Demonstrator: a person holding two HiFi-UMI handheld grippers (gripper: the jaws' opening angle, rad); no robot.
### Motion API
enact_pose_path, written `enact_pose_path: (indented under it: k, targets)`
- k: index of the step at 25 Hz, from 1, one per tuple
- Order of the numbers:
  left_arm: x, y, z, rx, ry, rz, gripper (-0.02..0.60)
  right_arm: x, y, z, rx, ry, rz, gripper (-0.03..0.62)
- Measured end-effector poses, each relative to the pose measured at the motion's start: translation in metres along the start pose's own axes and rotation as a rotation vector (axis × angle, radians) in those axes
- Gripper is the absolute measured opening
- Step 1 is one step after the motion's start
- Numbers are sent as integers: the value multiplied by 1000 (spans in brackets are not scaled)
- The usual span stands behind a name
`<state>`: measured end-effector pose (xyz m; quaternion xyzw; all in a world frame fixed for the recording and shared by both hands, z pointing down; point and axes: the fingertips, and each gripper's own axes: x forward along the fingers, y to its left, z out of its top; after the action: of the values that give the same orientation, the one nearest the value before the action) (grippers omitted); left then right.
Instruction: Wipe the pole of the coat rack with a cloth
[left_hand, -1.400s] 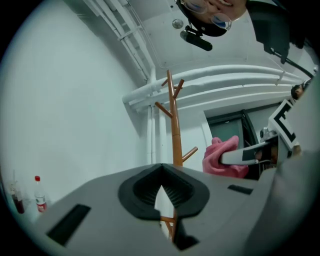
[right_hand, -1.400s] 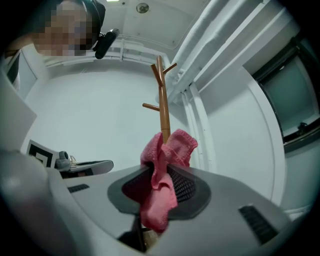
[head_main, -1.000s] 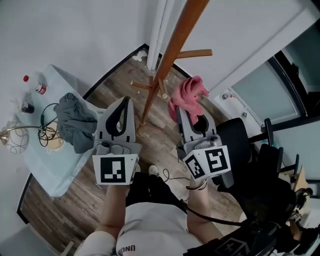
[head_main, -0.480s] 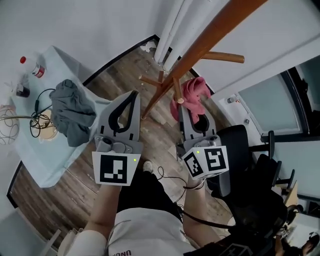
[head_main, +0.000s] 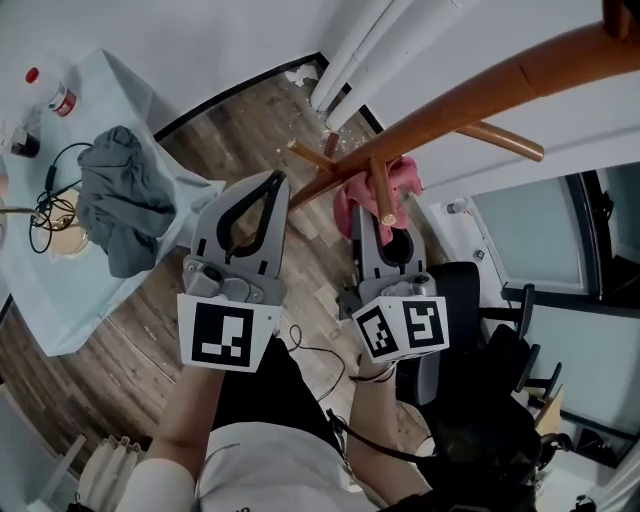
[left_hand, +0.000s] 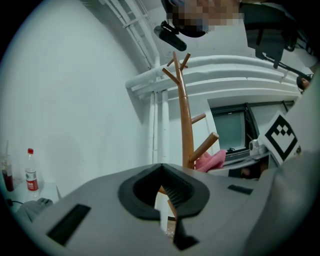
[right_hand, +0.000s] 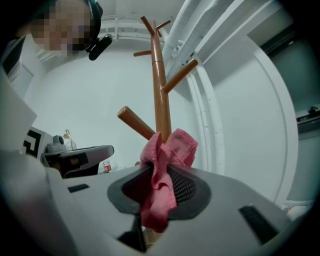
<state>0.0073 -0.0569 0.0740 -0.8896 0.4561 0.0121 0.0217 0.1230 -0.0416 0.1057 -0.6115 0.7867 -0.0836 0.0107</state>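
Note:
The brown wooden coat rack pole (head_main: 450, 105) slants across the head view from upper right down to its foot on the floor. My right gripper (head_main: 372, 212) is shut on a bunched pink cloth (head_main: 402, 180), which sits right beside the pole near a short peg (head_main: 380, 195). In the right gripper view the pink cloth (right_hand: 167, 150) bulges out of the right gripper (right_hand: 160, 170), just in front of the pole (right_hand: 159, 85). My left gripper (head_main: 280, 180) is left of the pole, shut with nothing in it. The left gripper (left_hand: 161, 167) faces the pole (left_hand: 186, 125).
A table (head_main: 60, 300) with a light cover stands at the left, carrying a grey garment (head_main: 115, 200), cables (head_main: 50, 210) and a red-capped bottle (head_main: 55, 95). White pipes (head_main: 370, 40) run up the corner behind the rack. A black chair (head_main: 470, 300) is on the right.
The head view has shifted, so the pole now crosses higher and larger at the upper right. Both grippers keep their grip states; the cloth sits closer under the rack's peg.

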Motion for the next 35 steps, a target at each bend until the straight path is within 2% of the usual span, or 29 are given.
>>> enact_pose_path:
  k: [3,4,19,23,27,35]
  targets:
    - [4,2,-6,122,16,-39,12,4,0,-5,-2,5,9,91]
    - [6,3,-7,135,16,-41,12,6,0,-6,-3,6,11,91]
    - [8,7,-55,97,66,-37,12,17,-2,-45,5,65,32,91]
    - [6,6,-69,64,80,-39,12,19,-2,-56,13,79,34,92]
    - [4,1,-83,87,100,-63,12,21,-1,-68,15,96,39,92]
    - [2,1,-109,85,133,-54,12,27,-1,-87,19,111,66,91]
